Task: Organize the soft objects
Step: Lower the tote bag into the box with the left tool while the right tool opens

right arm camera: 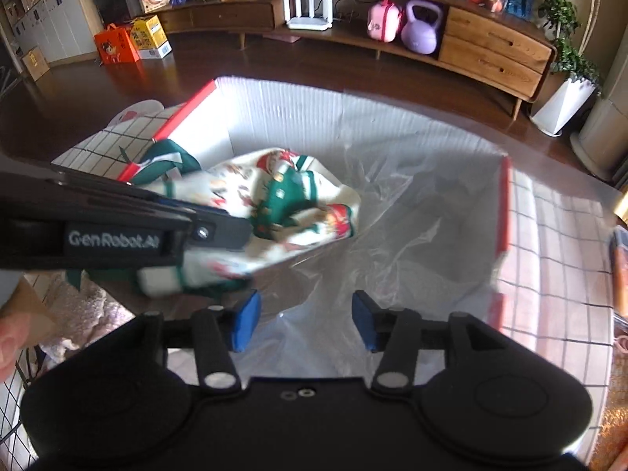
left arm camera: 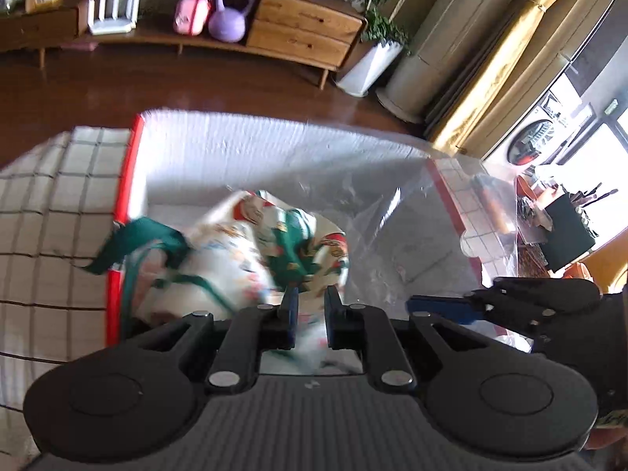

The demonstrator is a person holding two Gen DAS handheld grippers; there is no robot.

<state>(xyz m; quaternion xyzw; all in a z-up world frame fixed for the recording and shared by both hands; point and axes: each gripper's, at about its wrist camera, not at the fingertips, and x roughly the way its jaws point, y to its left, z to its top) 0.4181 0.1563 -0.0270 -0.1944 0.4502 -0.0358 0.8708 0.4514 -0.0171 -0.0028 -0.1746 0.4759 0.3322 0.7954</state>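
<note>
Dark wooden flooring (right arm camera: 274,66) runs back to a long wooden sideboard (right arm camera: 490,51) holding a purple kettlebell (right arm camera: 420,27). Nearer, a white-walled, red-rimmed box (right arm camera: 298,117) sits on a checked cloth (right arm camera: 549,243), with a clear plastic bag (right arm camera: 392,212) spread inside it. A printed green-and-white fabric bundle (right arm camera: 282,204) lies in the box, its green straps over the rim. The left gripper (left arm camera: 310,314) is nearly closed on that fabric. The right gripper (right arm camera: 306,322) stands wide apart, empty, over the plastic.

printed cloth (right arm camera: 282,200) in box (right arm camera: 314,117), cabinet (right arm camera: 490,51) behind
</note>
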